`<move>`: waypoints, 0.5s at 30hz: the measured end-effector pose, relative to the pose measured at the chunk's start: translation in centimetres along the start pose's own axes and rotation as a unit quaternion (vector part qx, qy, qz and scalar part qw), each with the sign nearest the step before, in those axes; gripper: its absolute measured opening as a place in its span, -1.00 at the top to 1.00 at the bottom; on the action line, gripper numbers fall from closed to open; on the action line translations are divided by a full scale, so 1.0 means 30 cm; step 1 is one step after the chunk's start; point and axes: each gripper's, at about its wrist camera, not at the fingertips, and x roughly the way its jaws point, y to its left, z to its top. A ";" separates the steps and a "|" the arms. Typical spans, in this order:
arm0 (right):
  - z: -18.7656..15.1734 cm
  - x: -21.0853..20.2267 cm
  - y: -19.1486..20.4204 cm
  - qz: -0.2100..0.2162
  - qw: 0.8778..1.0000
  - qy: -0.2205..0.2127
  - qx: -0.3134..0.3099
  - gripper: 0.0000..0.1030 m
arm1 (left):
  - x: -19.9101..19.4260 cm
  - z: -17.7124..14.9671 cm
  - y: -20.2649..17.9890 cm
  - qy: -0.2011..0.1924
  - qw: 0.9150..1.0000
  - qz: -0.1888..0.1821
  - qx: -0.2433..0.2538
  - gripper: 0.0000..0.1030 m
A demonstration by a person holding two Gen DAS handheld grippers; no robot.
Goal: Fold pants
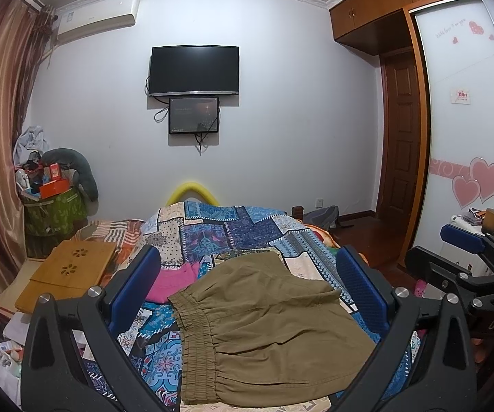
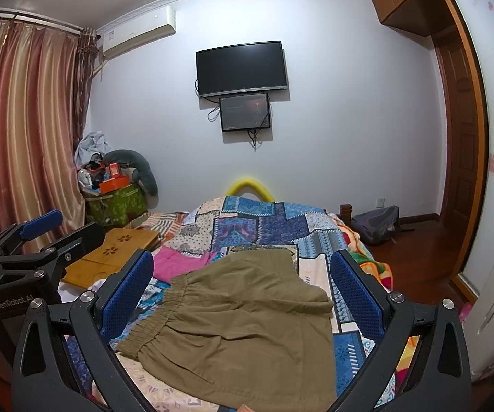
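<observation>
Olive-brown pants [image 1: 264, 326] lie folded on the patchwork bedspread [image 1: 233, 230], elastic waistband to the left. In the right wrist view the same pants [image 2: 243, 319] spread out below the camera. My left gripper [image 1: 248, 257] hovers above them, open, blue pads wide apart, nothing between them. My right gripper [image 2: 242, 261] is likewise open and empty over the pants. Each gripper shows at the edge of the other's view: the right gripper [image 1: 466, 240] on the right, the left gripper [image 2: 41, 223] on the left.
A pink garment [image 1: 173, 279] lies left of the pants. A wooden lap tray [image 1: 70, 269] rests on the bed's left side. A green basket [image 1: 55, 209] of clutter stands by the curtain. A grey backpack [image 2: 377, 223] sits on the wooden floor to the right.
</observation>
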 end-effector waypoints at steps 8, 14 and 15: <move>0.003 -0.003 -0.007 -0.001 1.000 -0.001 0.002 -0.98 | -0.001 0.000 0.000 -0.001 1.000 0.000 0.000 -1.00; 0.002 0.000 -0.012 -0.002 1.000 0.002 0.003 -0.98 | 0.004 0.001 -0.003 -0.004 1.000 0.000 0.000 -1.00; 0.003 0.001 -0.012 -0.002 1.000 0.002 0.003 -0.99 | 0.006 0.001 -0.003 -0.003 1.000 0.000 0.001 -1.00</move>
